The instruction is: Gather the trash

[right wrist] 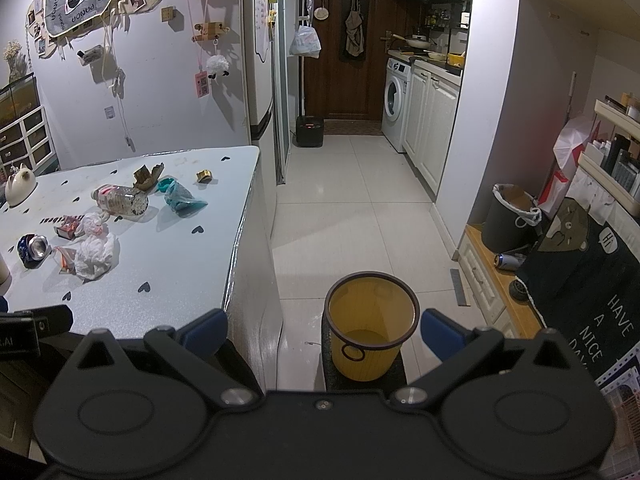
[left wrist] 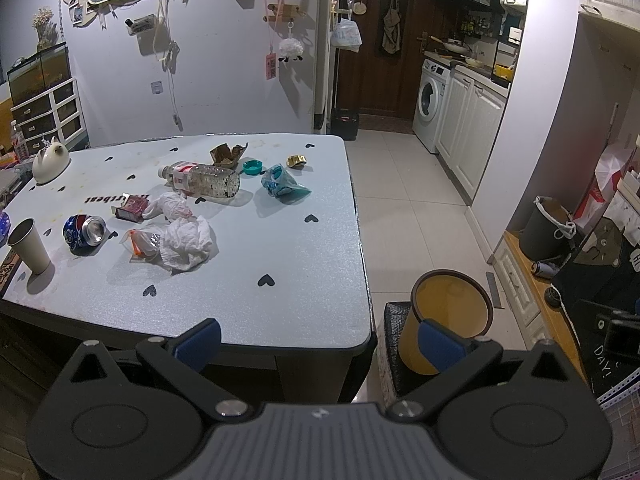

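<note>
Trash lies strewn over the left half of a pale desk [left wrist: 280,240] printed with black hearts. From the left edge: a paper cup [left wrist: 29,245] standing upright, a crushed blue can [left wrist: 84,234] on its side, a small red carton [left wrist: 130,207], two crumpled white tissues [left wrist: 186,242], one partly covering a clear wrapper with orange print [left wrist: 140,242]. Toward the far edge lie a clear plastic bottle [left wrist: 202,178] on its side, torn brown paper [left wrist: 228,153], a teal cap [left wrist: 252,167], a crumpled blue-green bag [left wrist: 280,182] and a gold foil scrap [left wrist: 297,161]. The desk's near right corner and right edge are bare, with open tiled floor [right wrist: 352,216] beyond. Just off that corner a yellow wastebasket [right wrist: 370,320] stands on a dark stool, nothing visible inside it. The left hand-held gripper [left wrist: 318,344] hangs wide apart over the desk's near edge, holding nothing; its right pad overlaps the basket's rim. The right hand-held gripper [right wrist: 324,334] is likewise spread wide and unladen, framing the basket. A white cat-shaped ornament [left wrist: 48,160] sits at the far left corner; the cup is cut off in the right wrist view.
</note>
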